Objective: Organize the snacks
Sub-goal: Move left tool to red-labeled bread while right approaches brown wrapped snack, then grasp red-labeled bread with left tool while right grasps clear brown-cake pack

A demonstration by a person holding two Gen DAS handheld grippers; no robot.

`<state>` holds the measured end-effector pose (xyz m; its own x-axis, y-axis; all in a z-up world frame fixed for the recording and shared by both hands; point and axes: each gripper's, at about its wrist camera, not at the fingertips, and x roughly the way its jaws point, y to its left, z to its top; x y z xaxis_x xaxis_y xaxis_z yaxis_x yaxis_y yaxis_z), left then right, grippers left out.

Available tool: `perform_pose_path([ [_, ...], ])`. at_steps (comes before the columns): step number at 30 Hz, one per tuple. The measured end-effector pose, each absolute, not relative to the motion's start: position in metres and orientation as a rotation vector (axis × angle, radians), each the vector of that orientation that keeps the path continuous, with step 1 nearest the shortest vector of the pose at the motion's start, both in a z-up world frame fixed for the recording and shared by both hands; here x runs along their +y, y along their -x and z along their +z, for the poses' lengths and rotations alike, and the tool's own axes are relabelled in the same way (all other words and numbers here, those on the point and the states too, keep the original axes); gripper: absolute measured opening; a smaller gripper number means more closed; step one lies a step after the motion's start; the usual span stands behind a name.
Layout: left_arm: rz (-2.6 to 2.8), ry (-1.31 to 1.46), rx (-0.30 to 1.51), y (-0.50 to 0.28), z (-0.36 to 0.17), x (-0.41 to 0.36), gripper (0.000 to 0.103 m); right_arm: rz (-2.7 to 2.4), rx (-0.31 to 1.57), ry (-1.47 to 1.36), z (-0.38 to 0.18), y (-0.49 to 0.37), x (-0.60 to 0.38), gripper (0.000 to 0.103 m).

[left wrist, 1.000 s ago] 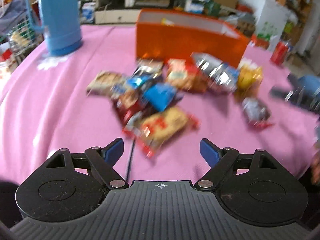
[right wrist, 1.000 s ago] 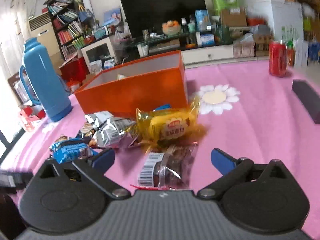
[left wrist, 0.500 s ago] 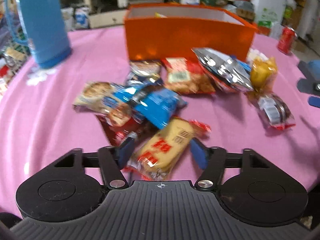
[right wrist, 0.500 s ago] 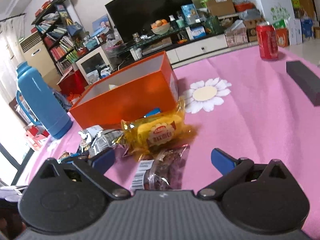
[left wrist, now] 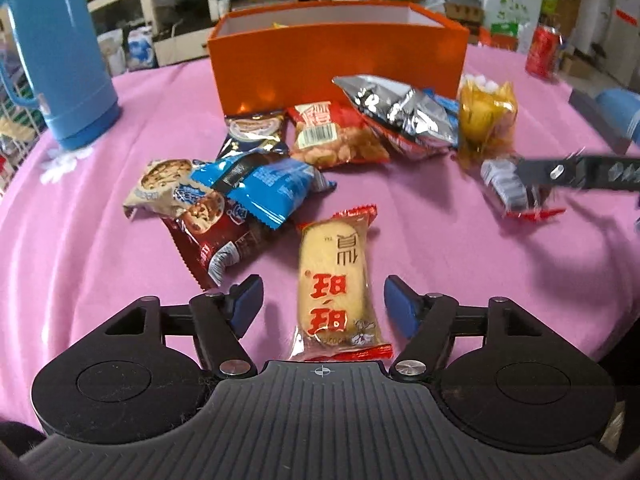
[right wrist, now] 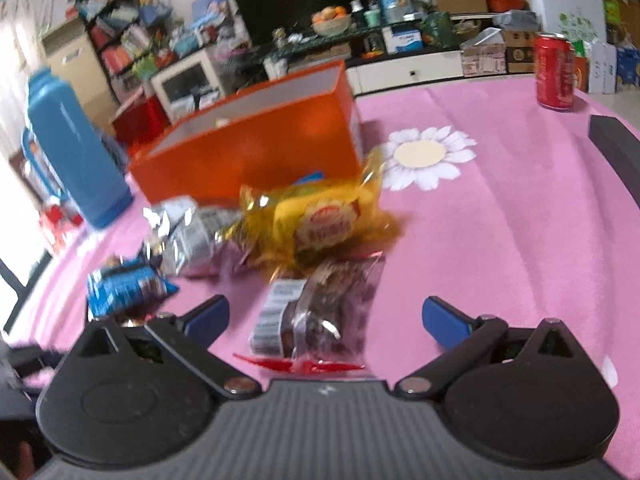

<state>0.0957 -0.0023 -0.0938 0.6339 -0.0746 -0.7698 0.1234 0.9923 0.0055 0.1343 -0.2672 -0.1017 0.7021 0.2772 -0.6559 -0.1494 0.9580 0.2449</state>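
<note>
Pink cloth covers the table (left wrist: 72, 240), with a white daisy (right wrist: 424, 156) printed on it near the far right of the snack pile. Largest of the things on it is the blue thermos (left wrist: 60, 52), standing upright at the far left, well apart from the snacks. Next is the open orange box (left wrist: 340, 60), behind the pile; a scrap of yellow shows inside, but what it is cannot be told. A red can (right wrist: 554, 74) stands upright at the far right edge, and a dark block (right wrist: 616, 148) lies near it.

Snacks lie loose in front of the box: a silver bag (left wrist: 400, 112) leaning on a red peanut pack (left wrist: 332, 136), a yellow cake pack (right wrist: 320, 216) just beside the box's right end, a blue wafer pack (left wrist: 268, 184) overlapping a cookie pack (left wrist: 168, 184) and a dark red cookie pack (left wrist: 216, 240), and a dark pouch (left wrist: 256, 132) touching the box's front.

Left tongs (left wrist: 324, 304) straddle the near end of a red-edged rice cracker pack (left wrist: 336, 280) that lies flat on the cloth; the jaws are opening, the blue pads stand clear of the wrapper on both sides, and nothing is gripped.

Right tongs (right wrist: 324, 320) are spread wide on either side of a clear-wrapped brown cake (right wrist: 320, 308), which rests on the cloth just in front of the yellow pack; its pads are well off the wrapper and hold nothing.
</note>
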Motion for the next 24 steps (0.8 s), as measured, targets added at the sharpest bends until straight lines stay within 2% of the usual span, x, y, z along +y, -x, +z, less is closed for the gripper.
perform_pose_path([
  [5, -0.102, 0.007, 0.897, -0.097, -0.096, 0.010, 0.046, 0.211, 0.762, -0.095, -0.110, -0.154, -0.243, 0.101],
  [7, -0.091, 0.026, 0.904, -0.096, -0.096, 0.015, 0.046, 0.188, 0.772, -0.054, -0.117, -0.159, -0.236, 0.097],
  [8, -0.090, 0.035, 0.903, -0.095, -0.095, 0.016, 0.046, 0.183, 0.783, -0.034, -0.120, -0.159, -0.235, 0.076],
  [9, -0.088, 0.043, 0.902, -0.094, -0.094, 0.018, 0.046, 0.173, 0.769, 0.011, -0.119, -0.155, -0.233, 0.065],
  [10, -0.087, 0.048, 0.900, -0.093, -0.093, 0.019, 0.046, 0.172, 0.775, 0.033, -0.118, -0.153, -0.234, 0.060],
  [11, -0.085, 0.051, 0.897, -0.092, -0.092, 0.020, 0.046, 0.167, 0.782, 0.037, -0.118, -0.150, -0.237, 0.060],
  [13, -0.090, 0.047, 0.885, -0.088, -0.088, 0.020, 0.046, 0.155, 0.786, 0.038, -0.117, -0.133, -0.245, 0.060],
  [16, -0.095, 0.020, 0.872, -0.085, -0.086, 0.018, 0.053, 0.163, 0.797, 0.054, -0.116, -0.113, -0.250, 0.062],
  [18, -0.096, 0.001, 0.868, -0.086, -0.086, 0.015, 0.055, 0.169, 0.795, 0.062, -0.117, -0.107, -0.252, 0.068],
  [19, -0.101, -0.008, 0.862, -0.088, -0.086, 0.013, 0.056, 0.166, 0.796, 0.058, -0.117, -0.106, -0.254, 0.076],
  [21, -0.108, -0.024, 0.853, -0.094, -0.086, 0.008, 0.062, 0.168, 0.792, 0.023, -0.117, -0.105, -0.259, 0.085],
  [22, -0.107, -0.029, 0.857, -0.097, -0.088, 0.007, 0.063, 0.164, 0.785, 0.014, -0.115, -0.106, -0.260, 0.095],
  [24, -0.111, -0.034, 0.878, -0.104, -0.094, 0.002, 0.059, 0.155, 0.764, 0.032, -0.111, -0.107, -0.258, 0.098],
])
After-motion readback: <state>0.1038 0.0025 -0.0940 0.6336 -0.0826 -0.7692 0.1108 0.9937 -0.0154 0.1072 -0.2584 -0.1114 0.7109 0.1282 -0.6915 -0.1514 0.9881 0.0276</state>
